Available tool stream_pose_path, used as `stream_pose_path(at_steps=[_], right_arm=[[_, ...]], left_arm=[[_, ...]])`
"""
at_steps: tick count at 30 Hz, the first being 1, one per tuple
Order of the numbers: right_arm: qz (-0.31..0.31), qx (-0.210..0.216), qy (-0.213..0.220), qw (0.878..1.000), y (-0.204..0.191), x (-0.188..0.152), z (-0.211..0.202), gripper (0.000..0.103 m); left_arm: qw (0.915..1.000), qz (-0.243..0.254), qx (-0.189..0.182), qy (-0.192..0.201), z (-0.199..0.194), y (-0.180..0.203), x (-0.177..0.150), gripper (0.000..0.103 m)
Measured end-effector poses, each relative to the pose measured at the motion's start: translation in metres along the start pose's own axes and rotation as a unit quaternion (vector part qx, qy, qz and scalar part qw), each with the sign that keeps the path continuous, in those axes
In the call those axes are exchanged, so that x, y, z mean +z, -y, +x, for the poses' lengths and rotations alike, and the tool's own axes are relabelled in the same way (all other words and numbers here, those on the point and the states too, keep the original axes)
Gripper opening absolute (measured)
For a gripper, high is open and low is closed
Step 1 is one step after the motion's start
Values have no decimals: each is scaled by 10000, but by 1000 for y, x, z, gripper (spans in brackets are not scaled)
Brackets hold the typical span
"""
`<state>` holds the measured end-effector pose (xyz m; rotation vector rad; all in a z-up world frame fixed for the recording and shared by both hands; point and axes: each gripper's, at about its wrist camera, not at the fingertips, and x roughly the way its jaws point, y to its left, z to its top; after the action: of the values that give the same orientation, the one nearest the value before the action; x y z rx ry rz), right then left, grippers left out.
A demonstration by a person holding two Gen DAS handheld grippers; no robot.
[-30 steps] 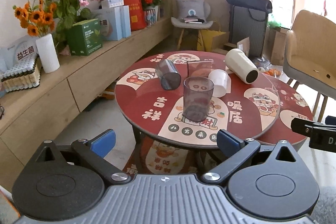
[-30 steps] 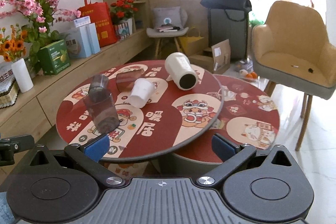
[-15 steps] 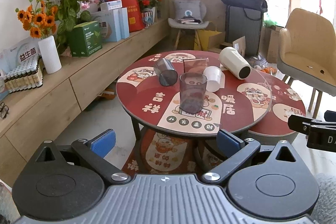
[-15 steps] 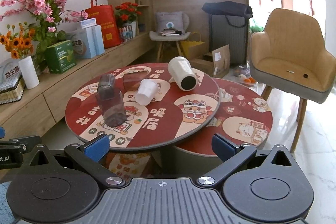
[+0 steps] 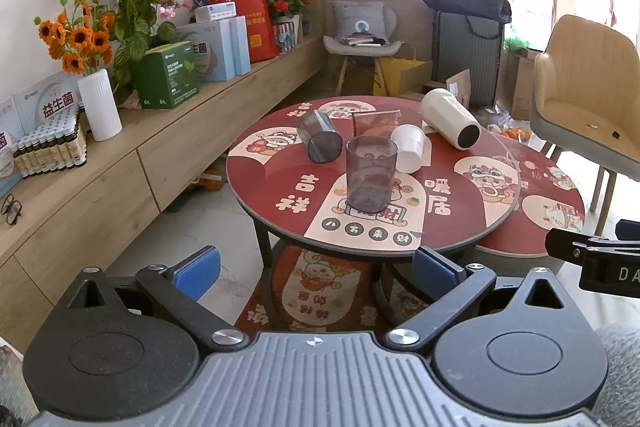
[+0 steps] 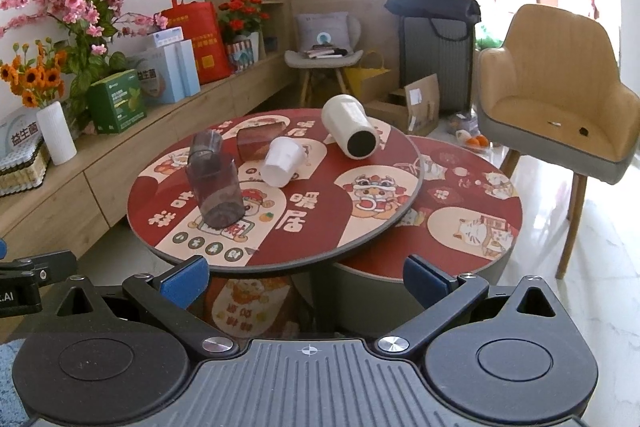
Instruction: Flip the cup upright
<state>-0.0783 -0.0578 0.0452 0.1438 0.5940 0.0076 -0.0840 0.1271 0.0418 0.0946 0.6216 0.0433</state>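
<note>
Our left gripper (image 5: 316, 269): black linkage arms, blue pads, silver screws.
Our right gripper (image 6: 306, 277): same build, ribbed grey housing.

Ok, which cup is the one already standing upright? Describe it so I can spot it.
Start at the round red table. Near its front edge, on the cream cartoon panel, stands the smoky grey see-through cup, mouth up. Its neighbours, a second grey cup, a white cup and a cream flask, all lie on their sides.
</note>
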Motion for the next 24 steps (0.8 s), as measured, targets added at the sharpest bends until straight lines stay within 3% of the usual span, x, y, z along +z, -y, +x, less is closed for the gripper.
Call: stream_pose_path(at_steps=[24], right_arm=[[18, -2, -23, 10000, 2, -1, 2, 103]], left_arm=[[10000, -8, -15, 11, -1, -2, -1, 103]])
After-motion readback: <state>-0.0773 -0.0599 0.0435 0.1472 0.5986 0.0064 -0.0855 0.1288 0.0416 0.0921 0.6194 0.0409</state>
